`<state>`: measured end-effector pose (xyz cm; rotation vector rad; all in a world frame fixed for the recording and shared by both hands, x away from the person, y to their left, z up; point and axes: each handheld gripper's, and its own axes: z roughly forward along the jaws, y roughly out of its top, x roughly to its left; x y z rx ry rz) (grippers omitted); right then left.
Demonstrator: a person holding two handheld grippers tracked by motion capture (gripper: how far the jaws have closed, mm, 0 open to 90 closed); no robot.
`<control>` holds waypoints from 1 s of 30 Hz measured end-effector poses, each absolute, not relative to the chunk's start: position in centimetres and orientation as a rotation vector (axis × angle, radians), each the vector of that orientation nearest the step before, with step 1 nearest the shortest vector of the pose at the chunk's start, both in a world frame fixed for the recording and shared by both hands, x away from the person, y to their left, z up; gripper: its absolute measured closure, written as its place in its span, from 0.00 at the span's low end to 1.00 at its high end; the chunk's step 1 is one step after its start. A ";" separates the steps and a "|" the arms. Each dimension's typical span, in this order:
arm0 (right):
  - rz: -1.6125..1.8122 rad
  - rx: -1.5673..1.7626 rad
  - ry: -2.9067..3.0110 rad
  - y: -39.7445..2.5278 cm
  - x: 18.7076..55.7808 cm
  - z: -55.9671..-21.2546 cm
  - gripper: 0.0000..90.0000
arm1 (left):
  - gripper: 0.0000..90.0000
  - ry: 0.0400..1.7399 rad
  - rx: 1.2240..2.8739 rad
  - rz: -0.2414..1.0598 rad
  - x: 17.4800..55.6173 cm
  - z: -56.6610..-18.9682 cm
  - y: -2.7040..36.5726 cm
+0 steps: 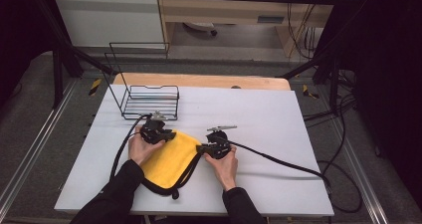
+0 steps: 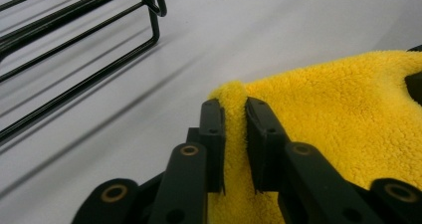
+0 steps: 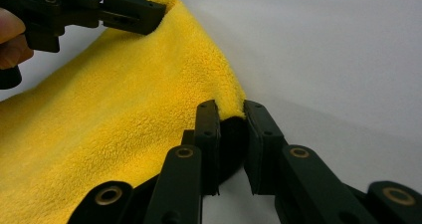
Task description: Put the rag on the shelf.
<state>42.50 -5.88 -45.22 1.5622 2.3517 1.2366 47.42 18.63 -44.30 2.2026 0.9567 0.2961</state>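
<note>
A fluffy yellow cloth (image 1: 169,157) lies on the white table (image 1: 259,114) between my two hands. In the left gripper view, my left gripper (image 2: 234,117) is shut on one corner of the yellow cloth (image 2: 338,114), and pile fills the gap between its jaws. My left gripper (image 1: 168,134) sits at the cloth's far left corner. My right gripper (image 3: 231,115) pinches the neighbouring corner of the cloth (image 3: 124,114) at its tips. My right gripper (image 1: 200,148) is at the cloth's right edge. The left gripper (image 3: 144,15) shows at the far end of that lifted edge.
A black wire rack (image 1: 149,102) stands at the back left of the table, and its bars (image 2: 74,45) lie close to the left gripper. Black cables (image 1: 278,159) trail over the table's right and front. A wooden board (image 1: 199,79) edges the far side.
</note>
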 end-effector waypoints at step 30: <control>1.408 1.253 2.289 -5.5 40.6 -40.4 0.88 | 0.92 0.876 1.991 0.391 43.4 -39.1 22.7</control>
